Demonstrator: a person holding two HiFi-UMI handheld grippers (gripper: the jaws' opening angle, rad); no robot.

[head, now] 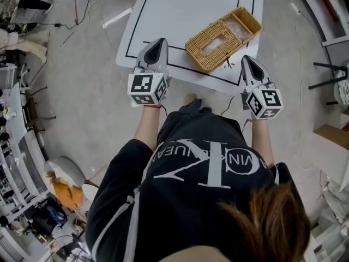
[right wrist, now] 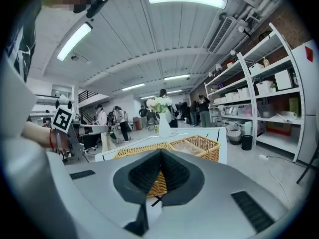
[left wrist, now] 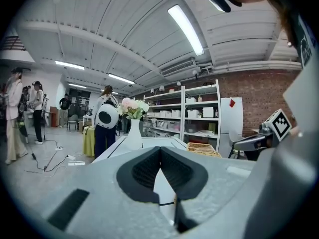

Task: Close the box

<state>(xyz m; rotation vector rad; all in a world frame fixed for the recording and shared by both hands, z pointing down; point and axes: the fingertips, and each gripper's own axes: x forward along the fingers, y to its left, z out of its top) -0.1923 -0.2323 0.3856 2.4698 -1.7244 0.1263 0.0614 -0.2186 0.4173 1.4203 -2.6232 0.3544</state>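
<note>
A wicker box [head: 223, 37] lies on the white table [head: 180, 15], its lower basket [head: 242, 22] open and its slotted lid [head: 214, 46] folded out flat toward me. My left gripper [head: 159, 42] hovers over the table's near edge, left of the box, jaws shut with nothing in them. My right gripper [head: 246, 60] is just in front of the box's near right side, also shut and empty. In the right gripper view the box [right wrist: 197, 144] lies close beyond the right gripper [right wrist: 160, 153]. In the left gripper view the box [left wrist: 203, 148] is off to the right of the left gripper [left wrist: 160, 151].
A white vase of flowers [left wrist: 133, 129] stands at the table's far end. A black rectangle is marked on the tabletop. Shelving [left wrist: 199, 116] lines the brick wall. Several people [left wrist: 105, 126] stand beyond the table. Cables [head: 76, 10] lie on the floor to the left.
</note>
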